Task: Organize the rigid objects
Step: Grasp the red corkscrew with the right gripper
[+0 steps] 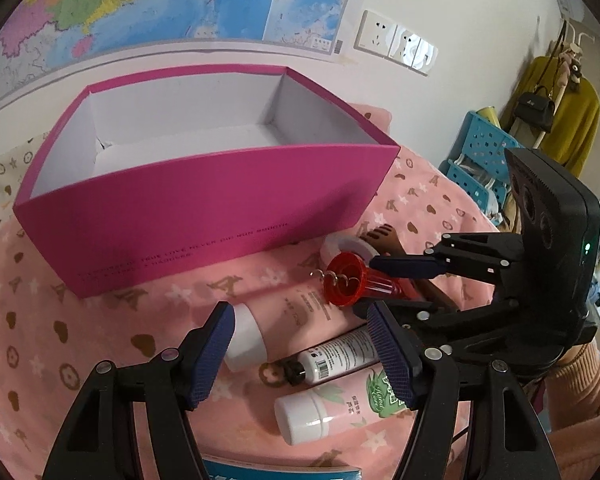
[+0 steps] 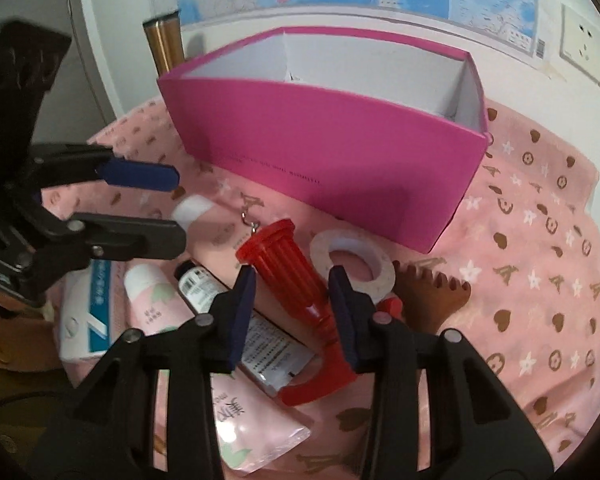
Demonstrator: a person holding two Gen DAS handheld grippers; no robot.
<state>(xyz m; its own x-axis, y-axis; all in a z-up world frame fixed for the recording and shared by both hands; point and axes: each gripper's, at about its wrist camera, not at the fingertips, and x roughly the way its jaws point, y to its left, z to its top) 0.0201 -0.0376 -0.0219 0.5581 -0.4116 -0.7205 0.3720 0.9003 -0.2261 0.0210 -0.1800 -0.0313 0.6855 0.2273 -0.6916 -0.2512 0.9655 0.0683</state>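
Observation:
An open, empty magenta box (image 1: pixel 204 216) (image 2: pixel 340 152) stands on the pink cloth. In front of it lie a red corkscrew (image 2: pixel 296 280) (image 1: pixel 352 284), a white tape roll (image 2: pixel 354 262), a brown wooden comb (image 2: pixel 432 296), a black-capped white tube (image 1: pixel 332 356) (image 2: pixel 204 284) and pink tubes (image 1: pixel 320 412). My right gripper (image 2: pixel 292 308) is open with its fingers either side of the corkscrew. My left gripper (image 1: pixel 300 344) is open and empty above the tubes.
A white and blue packet (image 2: pixel 84 320) lies at the left edge of the pile. A blue plastic basket (image 1: pixel 480 152) stands off the bed to the right. A wall with a map and sockets (image 1: pixel 396 40) is behind the box.

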